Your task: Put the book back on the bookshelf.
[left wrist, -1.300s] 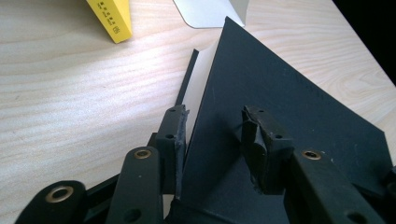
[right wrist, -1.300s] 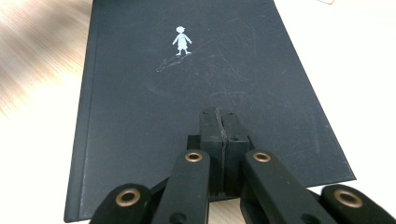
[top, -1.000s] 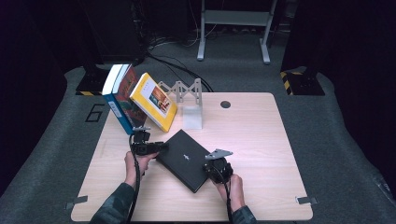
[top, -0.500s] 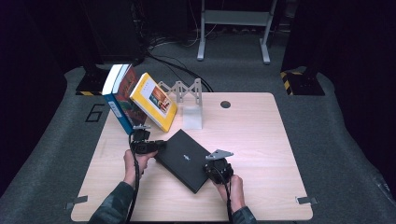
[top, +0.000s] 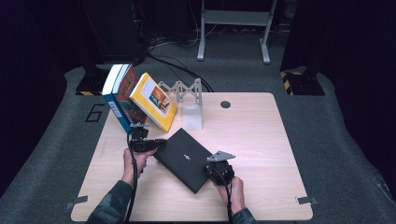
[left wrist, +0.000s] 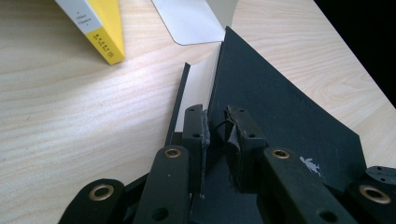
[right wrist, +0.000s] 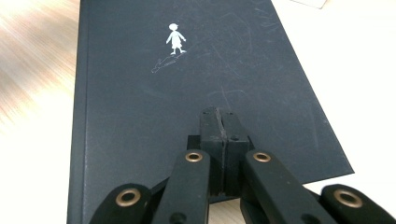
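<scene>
While the black book (top: 183,157) lies flat near the middle of the table (top: 261,140), the left gripper (left wrist: 217,133) has just been closing and now pinches the book's lifted front cover. The right gripper (right wrist: 219,128), jaws clenched together, presses down on the book's near corner.

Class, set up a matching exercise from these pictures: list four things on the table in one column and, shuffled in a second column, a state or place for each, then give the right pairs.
Things
1. black book
2. yellow book
3. left gripper
4. right gripper

States or places
A. leaning against the blue-spined book
B. jaws pressed together, empty, resting on a dark cover
C. lying on the table, front cover lifted at one edge
D. clamped on the lifted cover's edge

Pairs: 1-C, 2-A, 3-D, 4-B
</scene>
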